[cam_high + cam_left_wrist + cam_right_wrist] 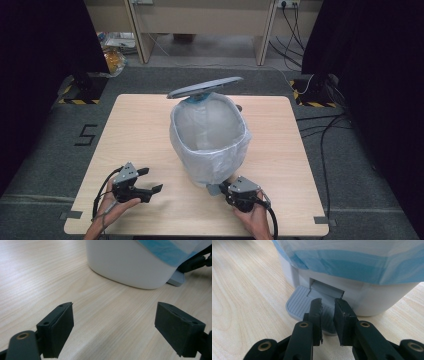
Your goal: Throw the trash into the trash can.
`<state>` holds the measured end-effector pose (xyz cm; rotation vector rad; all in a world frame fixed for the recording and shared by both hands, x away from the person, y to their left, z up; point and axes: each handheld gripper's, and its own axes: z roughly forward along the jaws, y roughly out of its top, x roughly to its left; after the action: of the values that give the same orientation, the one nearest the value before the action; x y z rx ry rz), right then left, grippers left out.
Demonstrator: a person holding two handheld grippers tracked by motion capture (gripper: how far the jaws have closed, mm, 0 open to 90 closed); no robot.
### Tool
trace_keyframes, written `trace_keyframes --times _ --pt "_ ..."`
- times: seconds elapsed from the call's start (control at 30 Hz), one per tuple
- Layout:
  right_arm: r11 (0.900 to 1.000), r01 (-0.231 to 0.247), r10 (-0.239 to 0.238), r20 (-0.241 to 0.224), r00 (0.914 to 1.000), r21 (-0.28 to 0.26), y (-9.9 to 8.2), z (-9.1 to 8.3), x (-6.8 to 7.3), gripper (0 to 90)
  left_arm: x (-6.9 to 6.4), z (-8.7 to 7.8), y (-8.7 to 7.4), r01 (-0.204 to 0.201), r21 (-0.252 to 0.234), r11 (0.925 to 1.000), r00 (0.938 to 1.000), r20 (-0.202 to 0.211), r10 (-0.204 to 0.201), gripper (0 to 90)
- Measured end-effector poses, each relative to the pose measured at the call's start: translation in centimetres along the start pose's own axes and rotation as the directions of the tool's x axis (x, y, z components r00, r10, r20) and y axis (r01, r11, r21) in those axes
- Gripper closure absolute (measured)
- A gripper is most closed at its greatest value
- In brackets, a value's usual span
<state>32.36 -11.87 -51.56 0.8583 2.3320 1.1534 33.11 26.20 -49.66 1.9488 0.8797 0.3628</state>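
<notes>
A white pedal bin [210,145] lined with a pale plastic bag [186,131] stood at the centre of the high view on the wooden table [140,125], its grey lid [205,87] raised and tilted toward the top of the frame. The foot pedal [299,302] pointed toward the lower edge. The right gripper [328,305], jaws nearly together and gripping nothing, pressed on the pedal. The left gripper [113,322], jaws wide and empty, sat lower left, apart from the bin.
</notes>
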Motion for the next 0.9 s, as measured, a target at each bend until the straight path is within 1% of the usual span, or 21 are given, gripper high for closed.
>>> trace_keyframes --times 0.1,0.27,0.33,0.43,0.5,0.63,0.67,0.73,0.77,0.83,0.9 --pt "1.0000 0.000 0.000 0.000 1.0000 0.000 0.0 0.0 0.0 76.3 0.0 0.1 -0.5 0.008 0.010 0.9999 1.0000 0.001 -0.008 15.0" --pt "1.0000 0.003 -0.003 0.001 1.0000 0.000 0.0 0.0 0.0 76.3 0.1 0.2 -1.2 0.008 0.050 0.9987 0.9999 -0.010 -0.007 15.0" --pt "1.0000 0.000 0.000 0.000 1.0000 0.000 0.0 0.0 0.0 76.3 0.1 0.4 -1.5 0.011 0.085 0.9963 0.9999 -0.008 -0.011 15.0" --pt "1.0000 0.002 -0.002 0.000 1.0000 -0.001 0.0 0.0 0.0 76.3 0.1 0.6 -1.9 0.000 0.136 0.9907 0.9997 -0.024 0.003 15.0" --pt "1.0000 0.002 -0.002 0.000 1.0000 -0.001 0.0 0.0 0.0 76.3 0.0 0.7 -2.1 -0.009 0.158 0.9874 0.9997 -0.022 0.013 15.0" --pt "1.0000 0.002 -0.002 0.000 1.0000 -0.001 0.0 0.0 0.0 76.3 -0.1 0.9 -2.5 -0.010 0.174 0.9846 0.9997 -0.022 0.014 15.0" --pt "1.0000 0.002 -0.002 0.000 1.0000 -0.001 0.0 0.0 0.0 76.3 -0.1 0.9 -2.6 -0.017 0.175 0.9843 0.9995 -0.022 0.021 15.0" --pt "1.0000 0.004 -0.004 0.002 1.0000 -0.001 0.0 0.0 0.0 76.3 -0.1 0.8 -2.7 -0.014 0.176 0.9844 0.9995 -0.026 0.019 15.1" --pt "1.0000 0.004 -0.004 0.003 1.0000 0.000 0.0 0.0 0.0 76.3 -0.1 0.7 -2.7 -0.014 0.179 0.9838 0.9993 -0.032 0.020 15.0" --pt "1.0000 0.004 -0.004 0.002 1.0000 -0.001 0.0 0.0 0.0 76.3 -0.1 0.7 -2.8 -0.033 0.181 0.9830 0.9976 -0.054 0.044 15.0" --pt "1.0000 0.004 -0.004 0.003 1.0000 0.000 0.0 0.0 0.0 76.3 -0.2 0.6 -3.0 -0.031 0.174 0.9842 0.9972 -0.062 0.042 14.6"
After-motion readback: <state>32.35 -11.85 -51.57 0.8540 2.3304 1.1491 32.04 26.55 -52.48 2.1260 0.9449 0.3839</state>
